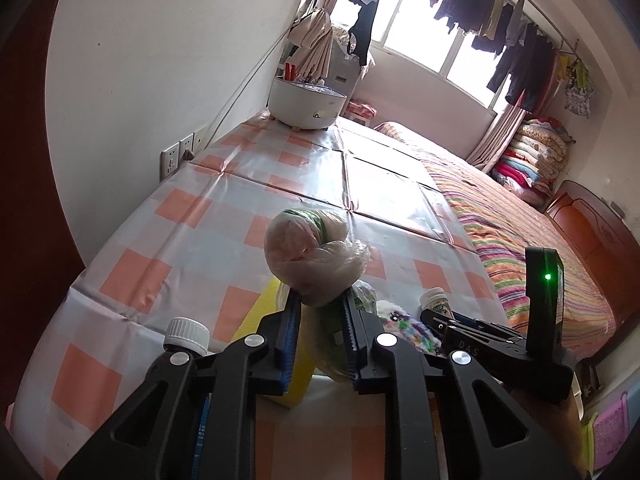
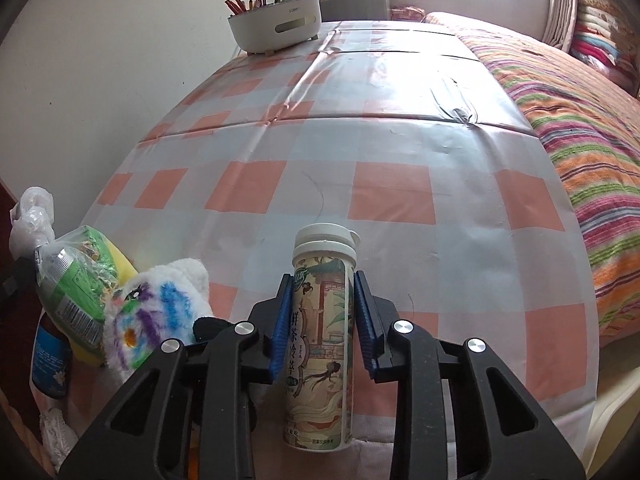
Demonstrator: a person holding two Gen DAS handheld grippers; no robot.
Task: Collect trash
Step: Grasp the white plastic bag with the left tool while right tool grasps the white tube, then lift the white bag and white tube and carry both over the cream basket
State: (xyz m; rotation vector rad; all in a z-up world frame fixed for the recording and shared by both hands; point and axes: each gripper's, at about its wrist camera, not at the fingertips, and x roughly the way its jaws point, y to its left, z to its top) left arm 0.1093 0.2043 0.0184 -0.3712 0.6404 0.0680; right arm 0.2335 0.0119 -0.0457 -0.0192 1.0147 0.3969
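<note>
Left gripper [image 1: 320,312] has its two blue pads clamped on one knotted plastic bag [image 1: 314,258], pinching it at the bottom so the bulk of the bag bulges up beyond the fingertips. Through the thin film show pink and green contents. Just below and behind the bag, between the jaws, sit one yellow thing [image 1: 280,344] and one green wrapper [image 1: 340,344] — whether either touches the pads I cannot tell. Left of this gripper stands one bottle with a white cap [image 1: 188,334]; right of it lies one fluffy toy [image 1: 404,326] with coloured patches.

Right gripper [image 2: 321,304] has one tea bottle [image 2: 322,332] upright between its two blue pads, which stand close against the label on both sides; the left pad seems to touch, the right shows a thin gap, so a firm grip cannot be told. The bottle's white lid [image 2: 326,238] rises past the fingertips, and its base rests on the cloth near the table's front edge. Left of this gripper lie the toy, the wrapper and, at the far left edge, the bag's knot.

Both grippers are over one table [image 2: 392,152] under a cloth checked in orange and pale blue. At its far end — well beyond both grippers — stands one white tub [image 2: 276,26] holding pencils. Right of the table lies one bed [image 2: 580,120] with a striped cover.
</note>
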